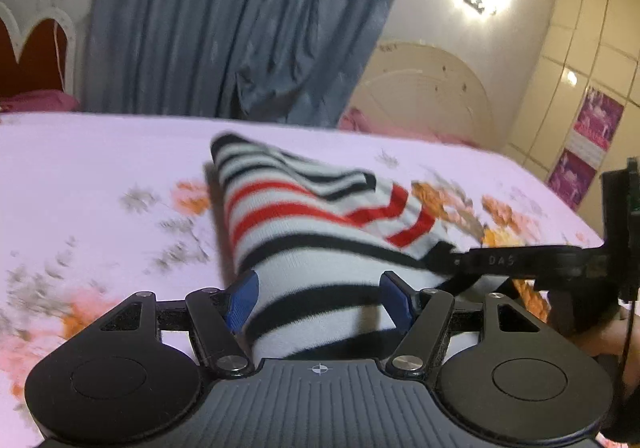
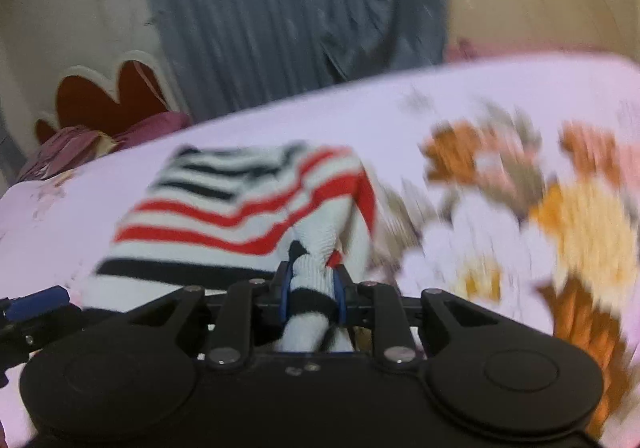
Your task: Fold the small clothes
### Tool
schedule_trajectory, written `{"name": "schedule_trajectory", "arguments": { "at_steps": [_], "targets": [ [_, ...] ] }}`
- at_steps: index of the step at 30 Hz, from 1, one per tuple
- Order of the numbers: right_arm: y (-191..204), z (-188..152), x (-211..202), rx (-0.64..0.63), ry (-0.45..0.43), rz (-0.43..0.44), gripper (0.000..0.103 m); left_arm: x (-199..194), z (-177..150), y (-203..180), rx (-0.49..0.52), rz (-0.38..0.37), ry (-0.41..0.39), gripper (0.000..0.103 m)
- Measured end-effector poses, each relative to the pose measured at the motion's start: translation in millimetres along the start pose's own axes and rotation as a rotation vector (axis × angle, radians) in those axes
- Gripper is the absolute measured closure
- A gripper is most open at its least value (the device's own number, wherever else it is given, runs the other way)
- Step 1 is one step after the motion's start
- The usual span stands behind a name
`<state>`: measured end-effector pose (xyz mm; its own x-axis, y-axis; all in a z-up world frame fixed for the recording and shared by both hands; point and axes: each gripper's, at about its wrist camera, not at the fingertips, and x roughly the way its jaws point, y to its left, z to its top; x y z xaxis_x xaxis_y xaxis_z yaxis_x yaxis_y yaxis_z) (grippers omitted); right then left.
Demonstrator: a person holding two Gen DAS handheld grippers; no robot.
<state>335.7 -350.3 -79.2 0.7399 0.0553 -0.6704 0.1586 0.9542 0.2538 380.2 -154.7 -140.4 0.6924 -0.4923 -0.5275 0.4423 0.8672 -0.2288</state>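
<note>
A small white knit garment (image 1: 304,232) with black and red stripes lies partly lifted on the pink floral bedsheet (image 1: 88,176). My left gripper (image 1: 320,300) has its blue pads (image 1: 240,304) spread wide, with the garment's near edge lying between them, not pinched. My right gripper (image 2: 310,292) is shut on a bunched corner of the same garment (image 2: 240,208). The right gripper's arm also shows in the left wrist view (image 1: 520,262), at the garment's right corner. Both views are blurred.
A blue-grey curtain (image 1: 240,20) hangs behind the bed. A red and white headboard (image 1: 36,52) and pink pillow (image 1: 40,100) are far left. A cream round headboard (image 1: 424,88) and wardrobe doors (image 1: 580,68) stand at the right.
</note>
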Motion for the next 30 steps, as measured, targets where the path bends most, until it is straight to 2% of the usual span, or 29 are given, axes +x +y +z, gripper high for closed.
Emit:
{"name": "schedule_trajectory", "arguments": {
  "at_steps": [2, 7, 12, 15, 16, 18, 21, 22, 27, 30],
  "targets": [
    [1, 0, 2, 0.011, 0.008, 0.003, 0.081, 8, -3, -2, 0.031, 0.047, 0.020, 0.036],
    [-11, 4, -15, 0.114, 0.064, 0.077, 0.069, 12, -5, 7, 0.004, 0.043, 0.064, 0.035],
    [-24, -10, -30, 0.127, 0.083, 0.089, 0.071, 16, -8, 9, 0.011, 0.037, 0.075, 0.035],
    [-27, -23, -33, 0.118, 0.112, 0.081, 0.077, 18, -11, 11, 0.008, 0.033, 0.087, 0.034],
    [-29, -28, -34, 0.133, 0.123, 0.089, 0.081, 18, -11, 11, 0.016, 0.034, 0.089, 0.034],
    [-33, -37, -37, 0.163, 0.114, 0.089, 0.083, 20, -12, 12, 0.020, 0.029, 0.098, 0.034],
    [-53, -56, -31, 0.280, 0.118, 0.118, 0.083, 24, -16, 17, -0.001, 0.014, 0.131, 0.032],
    [-56, -58, -32, 0.301, 0.114, 0.126, 0.080, 22, -16, 17, -0.006, 0.016, 0.134, 0.031],
    [-42, -48, -49, 0.180, 0.125, 0.093, 0.077, 14, -15, 8, 0.070, 0.037, 0.129, 0.032],
    [-31, -31, -64, 0.138, 0.068, 0.073, 0.074, 4, -11, 3, 0.091, 0.041, 0.116, 0.032]
  ]
}}
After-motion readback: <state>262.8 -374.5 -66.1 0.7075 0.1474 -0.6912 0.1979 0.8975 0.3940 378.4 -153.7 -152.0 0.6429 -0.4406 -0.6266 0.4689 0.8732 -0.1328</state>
